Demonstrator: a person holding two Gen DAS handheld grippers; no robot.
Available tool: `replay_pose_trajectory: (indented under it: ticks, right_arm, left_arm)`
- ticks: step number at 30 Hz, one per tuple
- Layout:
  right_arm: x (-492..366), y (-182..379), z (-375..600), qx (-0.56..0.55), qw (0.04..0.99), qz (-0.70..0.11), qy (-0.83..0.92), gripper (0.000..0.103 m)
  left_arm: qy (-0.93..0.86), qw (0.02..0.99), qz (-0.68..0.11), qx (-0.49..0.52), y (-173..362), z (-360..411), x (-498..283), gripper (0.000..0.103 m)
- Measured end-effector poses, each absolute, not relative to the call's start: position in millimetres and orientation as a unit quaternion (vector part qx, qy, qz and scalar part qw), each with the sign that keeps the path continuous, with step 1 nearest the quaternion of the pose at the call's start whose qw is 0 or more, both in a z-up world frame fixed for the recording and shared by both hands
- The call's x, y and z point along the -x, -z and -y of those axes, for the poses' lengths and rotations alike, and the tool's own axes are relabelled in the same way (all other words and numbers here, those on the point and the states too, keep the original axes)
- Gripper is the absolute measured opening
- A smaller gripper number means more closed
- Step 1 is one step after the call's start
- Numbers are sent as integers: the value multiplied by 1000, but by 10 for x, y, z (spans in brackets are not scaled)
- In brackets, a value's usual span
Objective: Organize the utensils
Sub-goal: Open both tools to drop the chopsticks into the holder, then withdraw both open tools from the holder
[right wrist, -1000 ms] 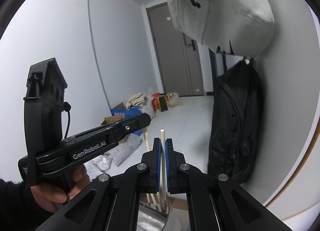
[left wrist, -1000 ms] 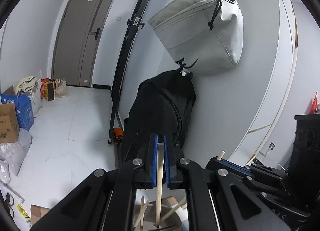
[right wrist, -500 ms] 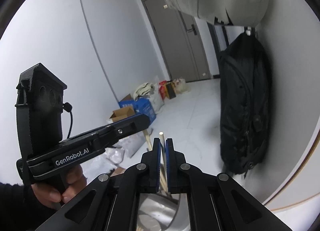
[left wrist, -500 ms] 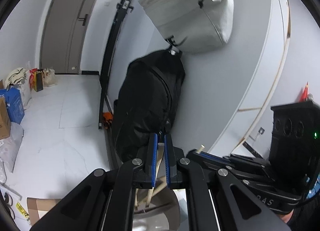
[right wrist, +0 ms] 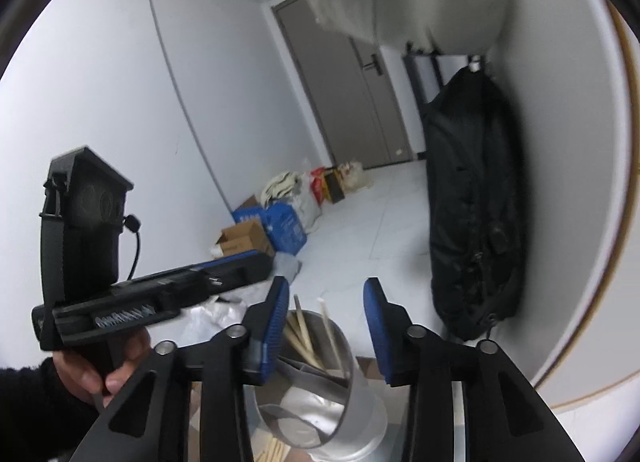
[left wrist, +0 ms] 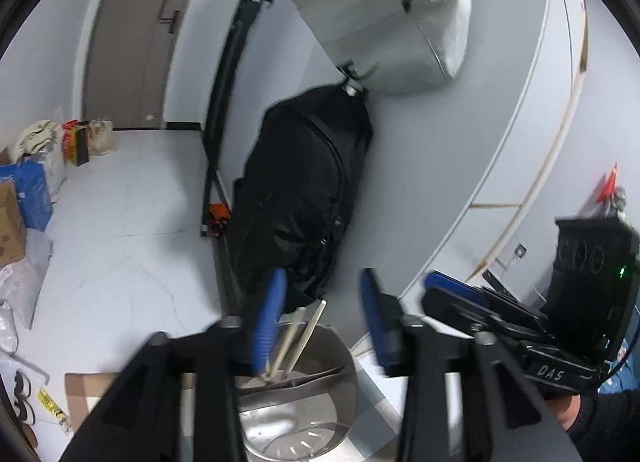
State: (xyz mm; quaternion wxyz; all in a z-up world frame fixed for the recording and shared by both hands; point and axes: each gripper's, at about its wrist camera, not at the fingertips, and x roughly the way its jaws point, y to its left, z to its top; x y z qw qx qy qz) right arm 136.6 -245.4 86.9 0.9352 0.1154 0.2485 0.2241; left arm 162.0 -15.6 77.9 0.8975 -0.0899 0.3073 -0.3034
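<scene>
The left gripper (left wrist: 322, 314) has just been opening its jaws, and its blue pads (left wrist: 267, 322) now stand apart with nothing pressed between them. Below and between them sits a shiny metal utensil holder (left wrist: 344, 378), and several pale wooden chopsticks (left wrist: 306, 336) stand tilted inside its rear compartment, leaning toward the left pad without being gripped. A flat divider crosses the holder's inside, and slots show in its floor. The right gripper (right wrist: 326, 316) has likewise just been opening; its pads are spread over the same utensil holder (right wrist: 360, 410), where chopsticks (right wrist: 304, 332) lean against the back wall, free of either pad. In the right wrist view the left gripper's body appears at the left, held by a hand (right wrist: 94, 370) in a dark sleeve; in the left wrist view the right gripper (left wrist: 452, 294) reaches in from the right, just beside the holder. More pale sticks show at the bottom edge of the right wrist view, beside the holder's base, too cut off to tell how they lie. Behind, a black backpack (left wrist: 300, 194) leans against the wall under a hanging grey bag (left wrist: 392, 18), and boxes and bags (right wrist: 276, 226) lie on the white floor near a grey door (left wrist: 124, 34).
</scene>
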Motion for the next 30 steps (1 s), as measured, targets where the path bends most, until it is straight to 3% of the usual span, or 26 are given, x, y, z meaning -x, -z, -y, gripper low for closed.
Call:
replay_pose_trajectory:
  ticks: [3,7,12,15,21,30]
  right_arm:
    - [-1244,-897,2547,-125,937,-245,-214,47]
    - [-1074,-906,2590,-134,939,-243,-205,51]
    - [-822,-859,2532,-131,943,-240,-191,79]
    - [-732,-831,2482,-126,943,-241,-192,84]
    - [-544,-684,2303,-117,940,-256,-195,98]
    - [-377,-338,1966,-79,928,-299,-209,100]
  left_arm:
    - [290,901,-307,101,-802,21,-1566,45]
    - [238,912,-309,125,-765,-201,-1423,57]
    - [191,921,-315,128,-640,-350,-1212,63]
    - [161,925,-318,128,-536,-396,-1053,72]
    - [136,922,-341,123,-334,-441,-839,73]
    - [92,913,-377,127,28,-578,-656,73]
